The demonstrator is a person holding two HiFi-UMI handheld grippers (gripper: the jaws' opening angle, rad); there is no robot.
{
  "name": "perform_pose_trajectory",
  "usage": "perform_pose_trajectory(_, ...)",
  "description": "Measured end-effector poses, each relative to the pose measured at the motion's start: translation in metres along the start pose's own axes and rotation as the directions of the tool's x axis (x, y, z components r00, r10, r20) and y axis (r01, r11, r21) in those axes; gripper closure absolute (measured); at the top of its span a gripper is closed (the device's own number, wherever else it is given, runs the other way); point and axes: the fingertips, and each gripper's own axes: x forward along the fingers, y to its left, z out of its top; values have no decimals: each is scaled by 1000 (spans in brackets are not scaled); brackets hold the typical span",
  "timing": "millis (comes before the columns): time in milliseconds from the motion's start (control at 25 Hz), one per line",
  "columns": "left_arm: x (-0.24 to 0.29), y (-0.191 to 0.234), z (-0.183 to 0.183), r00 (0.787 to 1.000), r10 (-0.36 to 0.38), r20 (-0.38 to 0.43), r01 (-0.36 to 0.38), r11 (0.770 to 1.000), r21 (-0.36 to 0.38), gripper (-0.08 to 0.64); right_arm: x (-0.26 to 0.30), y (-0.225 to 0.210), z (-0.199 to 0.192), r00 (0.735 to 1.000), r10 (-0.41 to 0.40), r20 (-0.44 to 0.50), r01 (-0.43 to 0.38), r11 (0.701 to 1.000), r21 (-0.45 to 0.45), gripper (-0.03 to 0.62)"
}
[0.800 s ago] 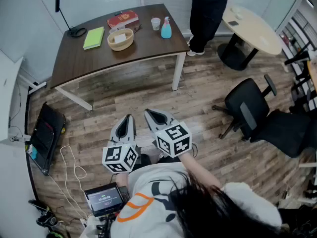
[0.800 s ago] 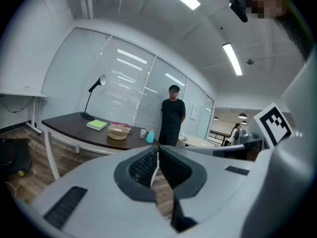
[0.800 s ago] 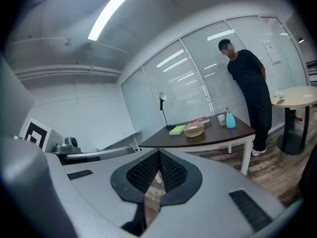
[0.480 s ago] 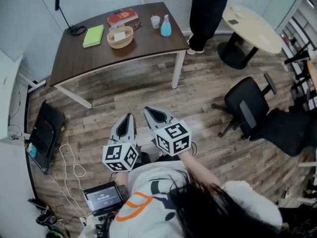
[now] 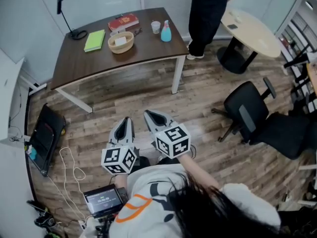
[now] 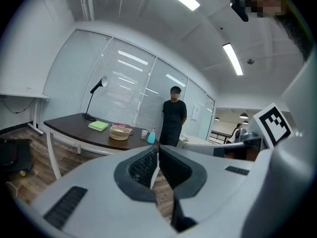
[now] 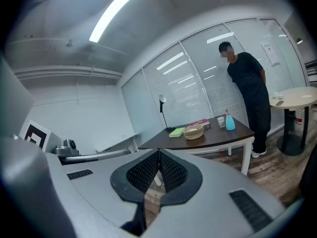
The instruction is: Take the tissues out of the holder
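Observation:
A woven basket holder with white tissues in it stands on the dark wooden table far across the floor. It also shows in the left gripper view as the basket and in the right gripper view as the basket. My left gripper and right gripper are held side by side close to my body, well short of the table. Both are shut with nothing between the jaws, as the left gripper and the right gripper show in their own views.
On the table are a green notebook, a red book, a cup, a blue spray bottle and a desk lamp. A person stands beside the table. A round table and an office chair are at the right, with cables on the floor at the left.
The table sits slightly lower in the head view than before. Both grippers stay shut and have barely moved.

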Motion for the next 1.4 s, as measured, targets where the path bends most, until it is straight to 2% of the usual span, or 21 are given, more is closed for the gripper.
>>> perform_pose_trajectory(880, 2, -13, -13, 1000, -2, -27, 2, 1000, 9, 555, -5, -7, -10, 1000, 18, -17, -17, 1000, 14, 581)
perform_pose_trajectory(1120, 6, -4, -14, 999, 11, -37, -11, 1000, 5, 555, 6, -9, -10, 999, 28, -25, -28, 999, 24, 581)
perform_pose_trajectory(1400, 25, 16, -15, 998, 10, -58, -11, 1000, -13, 555, 25, -21, -10, 999, 6, -45, -4, 1000, 29, 580)
